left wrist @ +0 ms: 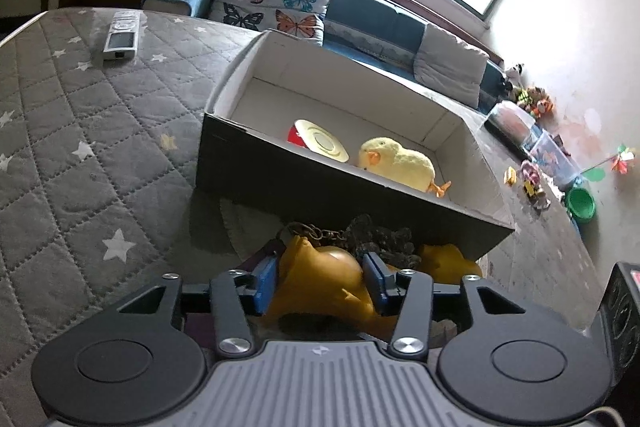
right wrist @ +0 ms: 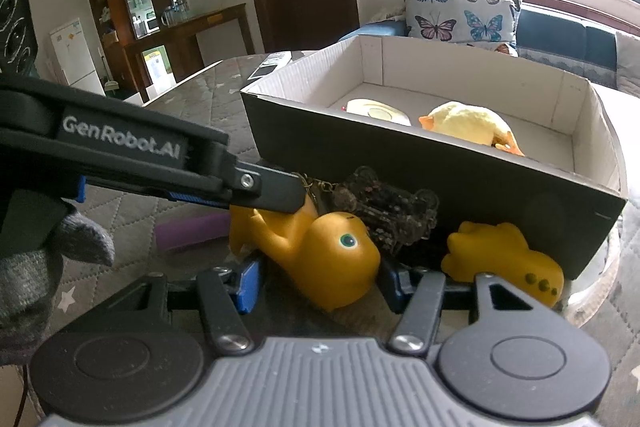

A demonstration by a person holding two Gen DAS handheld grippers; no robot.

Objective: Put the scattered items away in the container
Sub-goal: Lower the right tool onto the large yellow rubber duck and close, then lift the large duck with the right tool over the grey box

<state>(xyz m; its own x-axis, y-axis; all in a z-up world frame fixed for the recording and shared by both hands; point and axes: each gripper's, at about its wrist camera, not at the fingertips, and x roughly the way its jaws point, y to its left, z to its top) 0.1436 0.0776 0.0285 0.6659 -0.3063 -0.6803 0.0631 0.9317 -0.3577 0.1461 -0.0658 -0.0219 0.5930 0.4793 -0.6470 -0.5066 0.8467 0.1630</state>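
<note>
Left gripper (left wrist: 322, 277): blue pads pressed against both sides of an orange rubber toy (left wrist: 324, 279), clenched on it. The right wrist view shows the same left gripper (right wrist: 280, 197) reaching in from the left side, its fingers over the toy's body.

Right gripper (right wrist: 316, 277): its 2 blue pads sit at either flank of that orange rubber toy (right wrist: 320, 251), which has a green eye. Pads look to be touching it, but the contact is partly hidden, so I cannot tell whether this gripper is grasping or just standing around it.

Toy position: on the grey quilted star-pattern cover (left wrist: 80, 147), just in front of the cardboard box (left wrist: 320, 183), outside it.

Beside it: a dark glittery keychain (right wrist: 384, 211) with a chain, touching the box's dark outer wall. A 2nd orange rubber toy (right wrist: 504, 259) lies to the right, against the same wall. A purple cylinder (right wrist: 188, 231) lies on the cover to the left.

Inside the box: a yellow plush chick (left wrist: 396, 163) and a cream round lid on something red (left wrist: 320, 141).

Remote control (left wrist: 122, 35) lies on the cover, well apart from the box.
</note>
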